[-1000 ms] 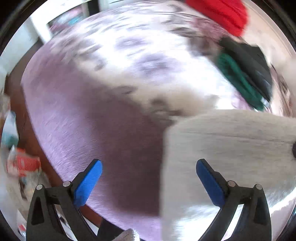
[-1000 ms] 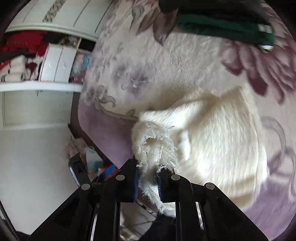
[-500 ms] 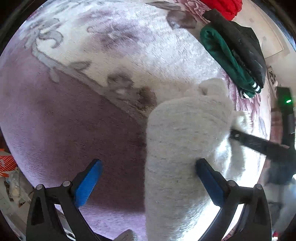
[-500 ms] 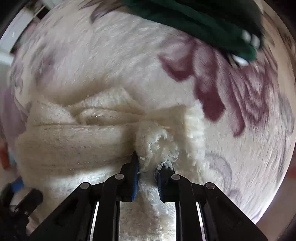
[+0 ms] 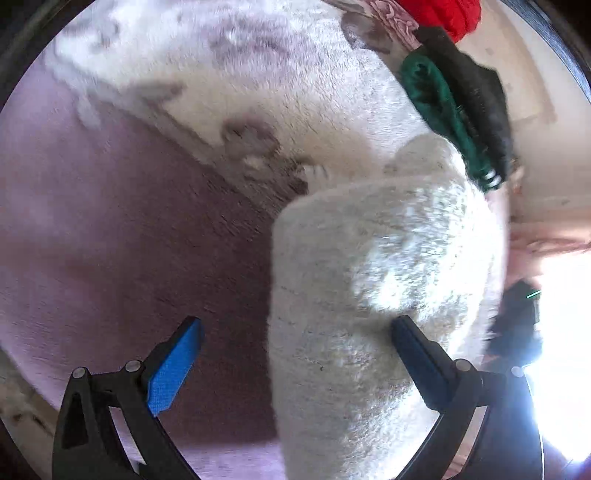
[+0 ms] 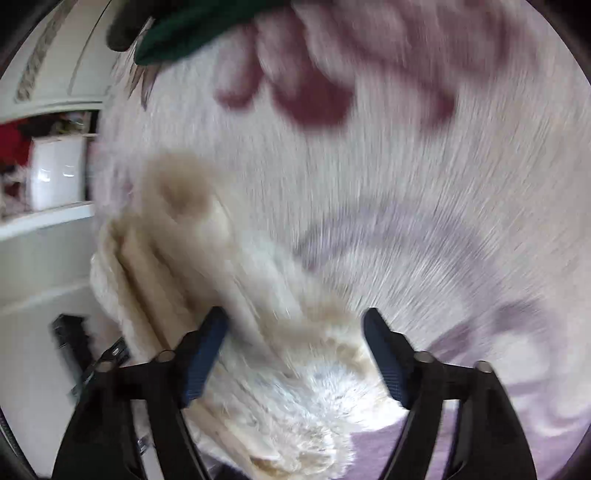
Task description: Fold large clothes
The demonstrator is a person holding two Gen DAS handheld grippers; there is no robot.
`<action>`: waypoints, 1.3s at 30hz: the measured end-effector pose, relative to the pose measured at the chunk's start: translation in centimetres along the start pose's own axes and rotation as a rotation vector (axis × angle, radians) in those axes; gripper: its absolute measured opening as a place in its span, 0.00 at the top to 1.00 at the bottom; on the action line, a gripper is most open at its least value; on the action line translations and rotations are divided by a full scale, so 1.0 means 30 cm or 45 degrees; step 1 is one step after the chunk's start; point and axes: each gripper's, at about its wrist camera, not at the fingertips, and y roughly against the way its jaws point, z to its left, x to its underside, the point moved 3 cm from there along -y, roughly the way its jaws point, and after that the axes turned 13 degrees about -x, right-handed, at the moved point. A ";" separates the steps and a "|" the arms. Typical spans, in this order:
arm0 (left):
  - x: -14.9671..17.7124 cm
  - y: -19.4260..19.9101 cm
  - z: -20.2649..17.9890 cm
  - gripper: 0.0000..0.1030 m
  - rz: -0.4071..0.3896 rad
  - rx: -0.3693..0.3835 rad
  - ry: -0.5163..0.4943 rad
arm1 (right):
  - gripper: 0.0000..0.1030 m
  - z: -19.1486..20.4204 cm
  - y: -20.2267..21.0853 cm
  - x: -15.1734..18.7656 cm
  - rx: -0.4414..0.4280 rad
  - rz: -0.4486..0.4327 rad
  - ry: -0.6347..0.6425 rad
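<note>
Cream fleece (image 5: 373, 280) lay bunched on the floral blanket (image 5: 122, 236), right of centre in the left view. Left gripper (image 5: 295, 354) spread wide over its near left edge, gripping nothing. Right gripper (image 6: 295, 347) also parted, fleece (image 6: 236, 302) loose between and below the fingers, blurred. Beyond, at the far right: green garment (image 5: 436, 99), black garment (image 5: 480, 96), red cloth (image 5: 443, 11).

Fleece garment (image 5: 373, 295) on rug (image 5: 122, 240); folded clothes (image 5: 458, 107) behind
</note>
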 end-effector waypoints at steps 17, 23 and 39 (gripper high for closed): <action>-0.139 0.060 -0.145 0.08 -0.075 -0.042 -0.334 | 0.44 -0.056 -0.209 0.366 -0.474 -0.085 -0.560; -0.105 0.203 -0.087 0.08 -0.178 -0.312 -0.285 | 0.36 0.143 0.033 0.273 0.059 -0.226 -0.201; -0.032 0.183 0.315 0.08 -0.214 -0.640 0.089 | 0.27 0.904 -0.749 -0.037 0.838 0.811 1.182</action>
